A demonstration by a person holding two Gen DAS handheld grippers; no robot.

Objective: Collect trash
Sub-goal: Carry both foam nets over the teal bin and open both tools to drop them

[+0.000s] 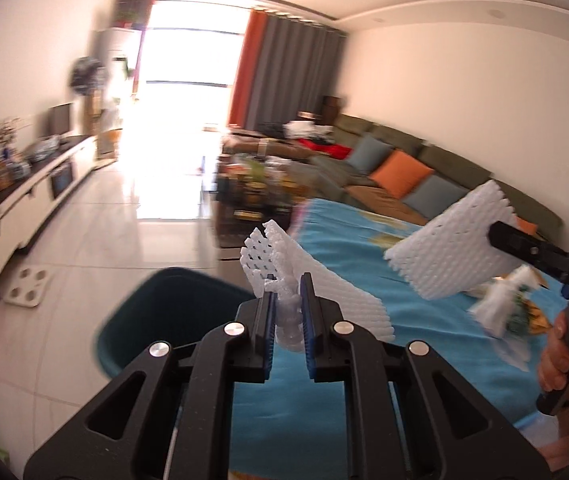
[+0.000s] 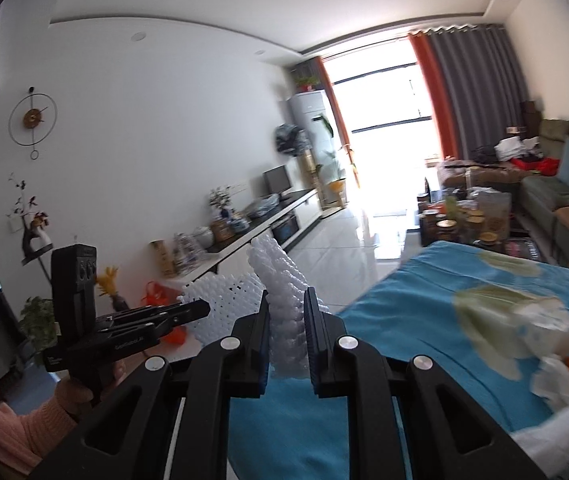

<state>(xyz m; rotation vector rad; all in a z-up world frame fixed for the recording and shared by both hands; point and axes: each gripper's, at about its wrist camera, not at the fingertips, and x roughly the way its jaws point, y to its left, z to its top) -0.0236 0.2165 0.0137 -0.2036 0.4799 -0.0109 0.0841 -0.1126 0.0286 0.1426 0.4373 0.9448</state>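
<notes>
My left gripper (image 1: 286,294) is shut on a white foam net sleeve (image 1: 344,292) and holds it above the blue tablecloth (image 1: 344,244). My right gripper (image 2: 288,308) is shut on a second white foam net (image 2: 280,280); in the left wrist view that gripper (image 1: 492,232) holds its foam net (image 1: 452,240) in the air at the right. The left gripper also shows in the right wrist view (image 2: 204,308) with its foam net (image 2: 224,300). A dark teal bin (image 1: 164,312) stands on the floor below left of the table. Crumpled white wrappers and peel (image 2: 556,364) lie on the cloth.
A green sofa with cushions (image 1: 404,168) runs along the right wall. A cluttered coffee table (image 1: 256,188) stands beyond the blue table. A white TV cabinet (image 1: 32,188) lines the left wall. A white scale (image 1: 26,288) lies on the tiled floor.
</notes>
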